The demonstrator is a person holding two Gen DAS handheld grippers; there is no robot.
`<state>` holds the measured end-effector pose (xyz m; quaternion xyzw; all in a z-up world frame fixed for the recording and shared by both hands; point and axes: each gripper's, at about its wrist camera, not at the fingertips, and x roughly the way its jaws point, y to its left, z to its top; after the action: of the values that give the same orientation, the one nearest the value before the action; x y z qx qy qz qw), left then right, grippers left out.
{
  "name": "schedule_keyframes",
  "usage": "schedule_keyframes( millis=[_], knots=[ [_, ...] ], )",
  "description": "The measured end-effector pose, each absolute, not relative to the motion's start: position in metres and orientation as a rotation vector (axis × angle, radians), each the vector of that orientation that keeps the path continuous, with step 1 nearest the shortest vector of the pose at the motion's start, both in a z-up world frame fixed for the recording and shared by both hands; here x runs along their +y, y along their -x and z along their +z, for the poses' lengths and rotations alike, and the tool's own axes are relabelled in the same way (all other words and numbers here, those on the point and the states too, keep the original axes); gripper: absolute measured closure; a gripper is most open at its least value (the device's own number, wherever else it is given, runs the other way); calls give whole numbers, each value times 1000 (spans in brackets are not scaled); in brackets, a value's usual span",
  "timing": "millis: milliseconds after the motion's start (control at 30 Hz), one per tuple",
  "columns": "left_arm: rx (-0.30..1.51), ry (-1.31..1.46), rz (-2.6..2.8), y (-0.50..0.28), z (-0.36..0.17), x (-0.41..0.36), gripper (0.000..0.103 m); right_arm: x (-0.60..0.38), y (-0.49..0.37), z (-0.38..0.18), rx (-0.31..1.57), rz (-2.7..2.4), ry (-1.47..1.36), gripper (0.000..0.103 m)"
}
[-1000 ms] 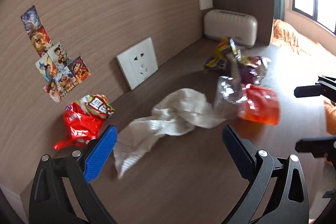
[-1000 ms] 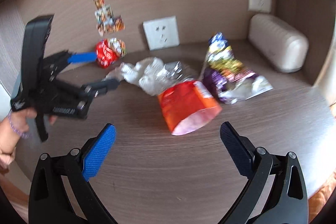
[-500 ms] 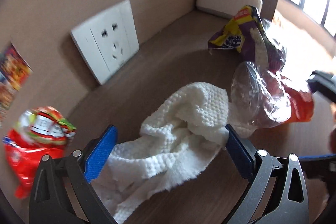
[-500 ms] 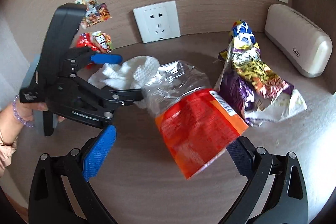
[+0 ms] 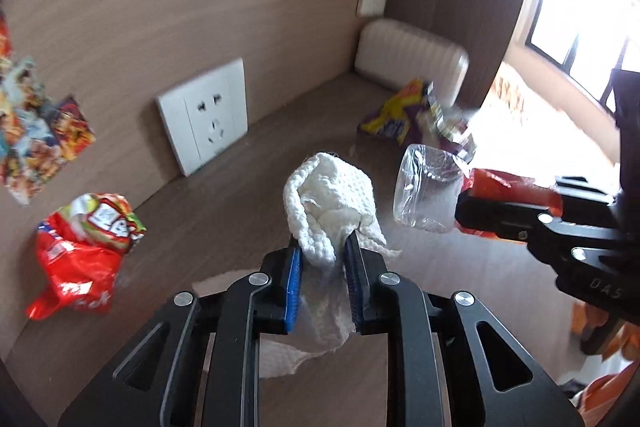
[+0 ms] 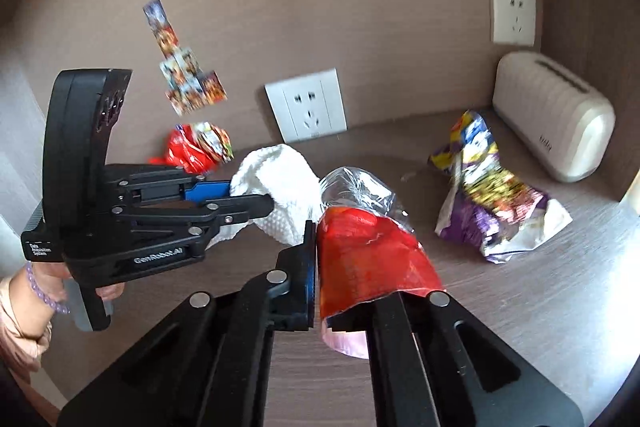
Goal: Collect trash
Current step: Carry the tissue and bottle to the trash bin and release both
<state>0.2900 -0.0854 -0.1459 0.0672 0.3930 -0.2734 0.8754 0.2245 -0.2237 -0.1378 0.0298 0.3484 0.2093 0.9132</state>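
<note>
Left gripper (image 5: 322,259) closing on tissue (image 5: 328,195), right gripper (image 6: 316,267) clamped on orange bag (image 6: 368,263); clear wrap (image 6: 356,189) at bag's 12 o'clock may slip out.

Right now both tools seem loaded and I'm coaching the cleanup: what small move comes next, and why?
Probably lift both straight up. The left tool is closing on the white paper towel, and the right tool pinches the orange bag, both low over the desk.
</note>
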Motion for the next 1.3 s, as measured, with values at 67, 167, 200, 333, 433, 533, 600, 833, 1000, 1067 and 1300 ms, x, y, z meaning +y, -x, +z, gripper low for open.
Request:
schedule_keyframes(
  millis=[67,167,200,333,433,533,600,833,1000,1067,1300],
  knots=[
    [799,-137,-564,-279,-134,-91,84,-228,-217,-128,699,428,-62,99],
    [785,-146,-574,-267,-120,-98,84,-237,-205,-114,673,421,-70,99],
    [781,-151,-584,-259,-115,-105,84,-242,-198,-108,660,414,-66,99],
    [757,-165,-644,-231,-97,-124,84,-268,-165,-89,624,366,-65,99],
    [735,-188,-700,-206,-86,-150,84,-293,-137,-79,605,319,-70,99],
    [735,-196,-775,-183,-84,-187,84,-321,-103,-71,591,254,-79,98],
    [736,-207,-837,-161,-84,-211,84,-341,-78,-68,587,205,-87,99],
    [752,-283,-1053,-83,-102,-306,84,-411,18,-71,600,0,-125,99],
    [786,-329,-1191,-32,-129,-364,84,-450,71,-90,633,-125,-165,99],
    [796,-345,-1237,-14,-141,-383,84,-461,84,-101,650,-161,-187,99],
    [867,-408,-1327,31,-207,-437,83,-503,124,-154,708,-238,-275,99]
  ],
)
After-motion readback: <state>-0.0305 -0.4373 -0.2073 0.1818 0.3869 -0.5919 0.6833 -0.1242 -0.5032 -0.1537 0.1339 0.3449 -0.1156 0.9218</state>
